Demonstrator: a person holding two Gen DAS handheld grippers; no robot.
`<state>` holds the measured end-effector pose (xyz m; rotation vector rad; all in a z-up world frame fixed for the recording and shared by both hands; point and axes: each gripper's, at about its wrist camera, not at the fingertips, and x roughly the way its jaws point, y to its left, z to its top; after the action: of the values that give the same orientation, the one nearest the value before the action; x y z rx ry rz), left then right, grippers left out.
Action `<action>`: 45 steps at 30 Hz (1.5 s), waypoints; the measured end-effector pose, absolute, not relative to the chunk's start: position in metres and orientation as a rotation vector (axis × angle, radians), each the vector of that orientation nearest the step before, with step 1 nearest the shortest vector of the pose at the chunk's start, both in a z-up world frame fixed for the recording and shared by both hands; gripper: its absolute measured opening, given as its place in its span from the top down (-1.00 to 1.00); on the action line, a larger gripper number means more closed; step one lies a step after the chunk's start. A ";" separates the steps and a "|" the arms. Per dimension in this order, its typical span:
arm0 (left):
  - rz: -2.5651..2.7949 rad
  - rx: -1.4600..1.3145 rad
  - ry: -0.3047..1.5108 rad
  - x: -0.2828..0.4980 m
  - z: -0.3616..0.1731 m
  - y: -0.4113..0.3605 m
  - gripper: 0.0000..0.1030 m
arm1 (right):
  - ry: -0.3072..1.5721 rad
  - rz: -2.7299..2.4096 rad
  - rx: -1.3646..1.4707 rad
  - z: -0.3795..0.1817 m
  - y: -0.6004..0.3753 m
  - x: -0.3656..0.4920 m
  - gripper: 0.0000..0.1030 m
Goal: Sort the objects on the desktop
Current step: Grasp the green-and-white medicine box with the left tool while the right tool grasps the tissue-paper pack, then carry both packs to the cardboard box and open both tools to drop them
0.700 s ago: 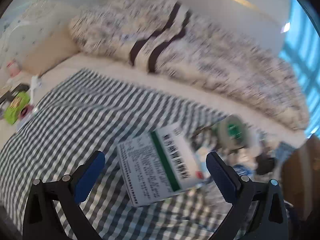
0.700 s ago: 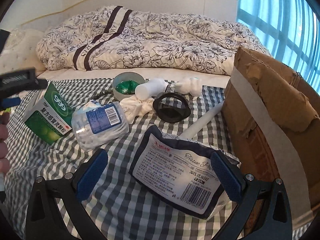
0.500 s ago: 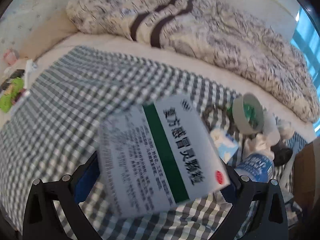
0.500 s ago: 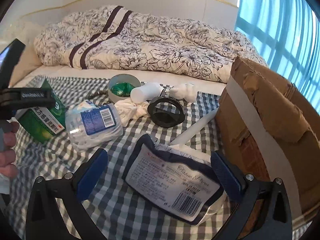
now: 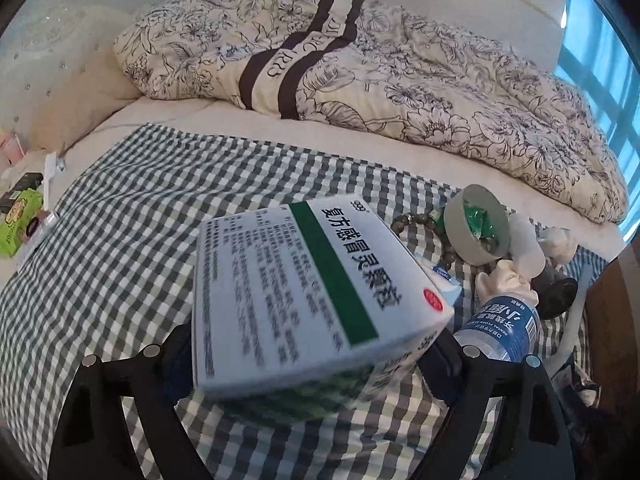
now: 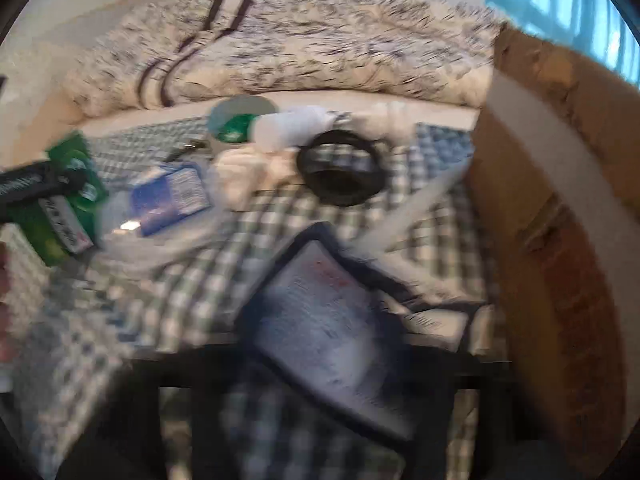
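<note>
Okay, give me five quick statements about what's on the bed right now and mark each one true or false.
1. The left tool is clamped on a white medicine box with a green stripe. True.
2. The grey tape roll lies empty. False: something green sits inside it.
3. The water bottle has a red label. False: its label is blue.
4. A cardboard box stands at the right edge of the checked cloth. True.
5. The floral duvet covers the checked cloth. False: it is bunched up beyond the cloth, near the headboard.
</note>
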<state>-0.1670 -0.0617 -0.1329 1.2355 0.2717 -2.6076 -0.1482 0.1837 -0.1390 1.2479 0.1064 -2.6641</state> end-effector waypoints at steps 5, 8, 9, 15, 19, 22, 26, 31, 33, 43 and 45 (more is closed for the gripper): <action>-2.646 1.190 0.265 -0.151 -0.122 -0.064 -0.75 | 0.120 -2.645 1.203 -0.134 0.174 -0.138 1.00; -2.673 1.154 0.256 -0.142 -0.113 -0.064 -0.75 | 0.093 -2.641 1.139 -0.123 0.171 -0.128 1.00; -2.684 1.140 0.252 -0.139 -0.109 -0.064 -0.75 | 0.091 -2.645 1.115 -0.117 0.170 -0.123 1.00; -2.748 1.058 0.233 -0.121 -0.087 -0.062 -0.75 | 0.106 -2.681 0.989 -0.085 0.169 -0.104 1.00; -2.767 1.046 0.237 -0.114 -0.082 -0.066 -0.75 | 0.185 -2.683 1.077 -0.096 0.176 -0.128 -0.87; -2.770 1.048 0.230 -0.112 -0.082 -0.068 -0.75 | 0.193 -2.658 1.095 -0.105 0.184 -0.141 -0.99; -2.760 1.059 0.231 -0.113 -0.085 -0.068 -0.75 | 0.269 -2.643 1.226 -0.124 0.188 -0.159 -0.99; -2.773 1.072 0.210 -0.114 -0.090 -0.063 -0.75 | 0.199 -2.544 1.261 -0.144 0.192 -0.163 -0.19; -2.780 1.073 0.202 -0.114 -0.089 -0.060 -0.75 | 0.118 -2.505 1.262 -0.141 0.192 -0.163 0.47; -2.816 1.049 0.174 -0.105 -0.080 -0.048 -0.75 | 0.159 -2.640 0.992 -0.091 0.182 -0.123 0.71; -2.836 1.034 0.165 -0.102 -0.073 -0.043 -0.75 | 0.126 -2.647 0.918 -0.071 0.186 -0.114 0.71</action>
<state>-0.1018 -0.0428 -0.0731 1.0343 0.1653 -2.8361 -0.1137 0.1859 -0.0705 0.9176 0.1259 -2.6474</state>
